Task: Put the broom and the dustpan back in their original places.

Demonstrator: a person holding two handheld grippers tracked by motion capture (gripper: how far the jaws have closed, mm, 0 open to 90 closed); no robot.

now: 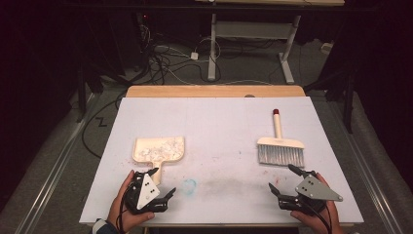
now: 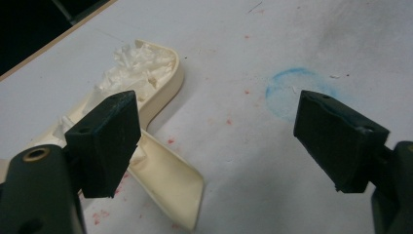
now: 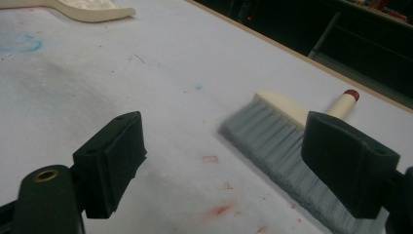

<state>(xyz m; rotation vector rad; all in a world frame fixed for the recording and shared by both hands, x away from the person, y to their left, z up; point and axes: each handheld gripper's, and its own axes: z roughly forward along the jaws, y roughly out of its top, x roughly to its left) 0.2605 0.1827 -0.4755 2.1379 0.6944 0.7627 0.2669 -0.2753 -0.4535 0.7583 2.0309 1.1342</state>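
- Dim overall; the white paper-covered table (image 1: 219,122) is evenly lit from above, while the surrounding room falls into near-black.
- Shadows are soft and faint.
- The grey-bristled cream hand brush (image 3: 277,131) looks slightly blurred in the right gripper view.
- All pictures are grainy.

My desk (image 1: 214,122), white-covered and stained: a cream dustpan (image 1: 159,149) holding white scraps lies left, a grey-bristled brush (image 1: 281,146) right, well apart.

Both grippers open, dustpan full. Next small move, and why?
Probably close the left gripper on the cream plastic dustpan's handle: its jaws are open, the handle lies by one jaw, white paper scraps fill the pan, and the grey-bristled brush lies set down.
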